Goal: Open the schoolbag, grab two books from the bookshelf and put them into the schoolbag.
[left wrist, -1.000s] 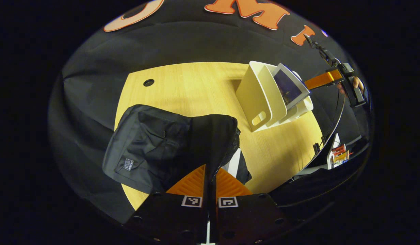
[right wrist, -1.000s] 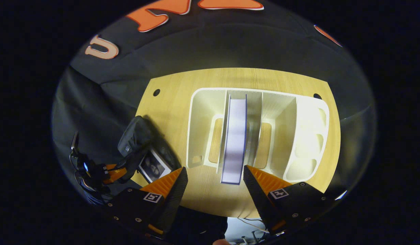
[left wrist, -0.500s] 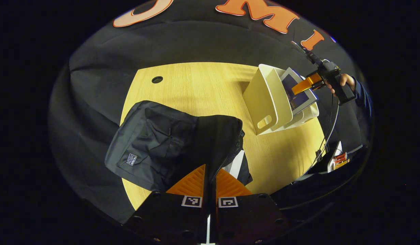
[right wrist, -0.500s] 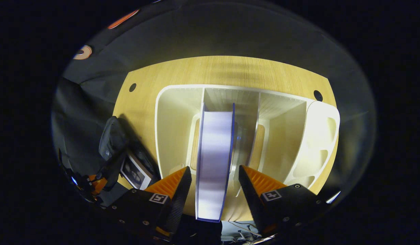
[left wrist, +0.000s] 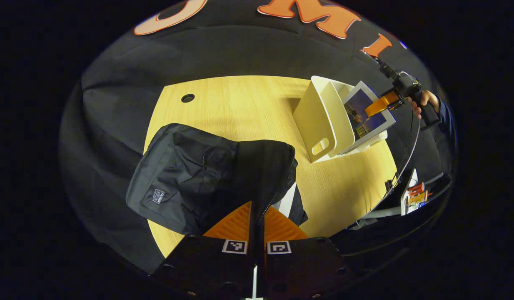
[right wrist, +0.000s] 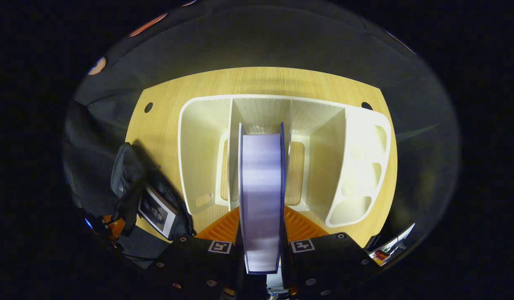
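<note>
Right tongs (right wrist: 261,233) pinch the book (right wrist: 261,187) upright in the bookshelf (right wrist: 198,125), left tongs (left wrist: 257,221) pinching the schoolbag (left wrist: 186,171) flap, so I'd lift it straight up, clear of the dividers.

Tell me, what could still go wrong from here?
The right claw pinches only the book's near edge, so the book might tilt or slip out. It sits between the bookshelf's dividers and may drag it. The left claw holds the schoolbag's flap; letting go could close the opening.
</note>
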The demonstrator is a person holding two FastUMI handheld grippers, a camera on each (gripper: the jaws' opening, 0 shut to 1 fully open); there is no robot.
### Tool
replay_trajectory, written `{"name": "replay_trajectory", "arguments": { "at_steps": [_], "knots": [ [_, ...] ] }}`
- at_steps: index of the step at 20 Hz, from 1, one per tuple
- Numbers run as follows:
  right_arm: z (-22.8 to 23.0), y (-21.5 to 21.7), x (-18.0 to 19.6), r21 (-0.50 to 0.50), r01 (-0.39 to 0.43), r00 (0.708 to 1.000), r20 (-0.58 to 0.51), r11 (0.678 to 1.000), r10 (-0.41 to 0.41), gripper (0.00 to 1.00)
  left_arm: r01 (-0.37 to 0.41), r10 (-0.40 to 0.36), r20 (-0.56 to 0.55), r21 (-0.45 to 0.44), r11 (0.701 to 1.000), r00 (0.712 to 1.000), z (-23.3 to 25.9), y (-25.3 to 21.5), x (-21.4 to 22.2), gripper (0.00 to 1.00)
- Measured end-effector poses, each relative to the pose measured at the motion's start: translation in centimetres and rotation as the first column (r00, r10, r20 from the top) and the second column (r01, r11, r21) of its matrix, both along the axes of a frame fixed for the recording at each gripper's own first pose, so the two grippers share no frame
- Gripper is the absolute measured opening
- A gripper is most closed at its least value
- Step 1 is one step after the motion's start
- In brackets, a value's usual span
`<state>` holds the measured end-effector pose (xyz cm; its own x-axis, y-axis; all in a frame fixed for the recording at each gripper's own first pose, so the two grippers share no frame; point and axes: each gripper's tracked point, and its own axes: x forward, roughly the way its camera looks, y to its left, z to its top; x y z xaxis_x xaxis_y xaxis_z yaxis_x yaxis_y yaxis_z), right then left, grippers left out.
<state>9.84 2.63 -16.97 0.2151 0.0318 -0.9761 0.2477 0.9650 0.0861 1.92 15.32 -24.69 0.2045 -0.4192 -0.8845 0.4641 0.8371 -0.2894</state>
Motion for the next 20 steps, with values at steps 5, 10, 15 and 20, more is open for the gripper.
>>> {"name": "replay_trajectory", "arguments": {
  "at_steps": [5, 10, 15, 20],
  "knots": [
    [1.2, 2.3, -6.1, 0.009, 0.059, 0.998, 0.007, 0.998, -0.059, 0.37, 0.095, -0.094, 0.022, -0.014, 0.995, 0.995, 0.0, -0.1, 0.0, 0.04],
    [1.2, 4.5, -12.3, 0.025, 0.141, 0.990, -0.007, 0.990, -0.141, 0.36, 0.181, -0.179, 0.041, -0.029, 0.983, 0.983, 0.1, -0.1, -0.1, 0.04],
    [2.5, 7.8, -16.3, 0.110, 0.222, 0.974, 0.024, 0.969, -0.226, 0.36, 0.249, -0.246, 0.054, -0.037, 0.968, 0.968, 0.0, 0.1, -0.2, 0.04],
    [5.0, 11.3, -18.4, 0.208, 0.247, 0.957, 0.101, 0.947, -0.272, 0.36, 0.291, -0.288, 0.062, -0.043, 0.956, 0.956, 0.1, 0.3, 0.1, 0.04]
  ]
}}
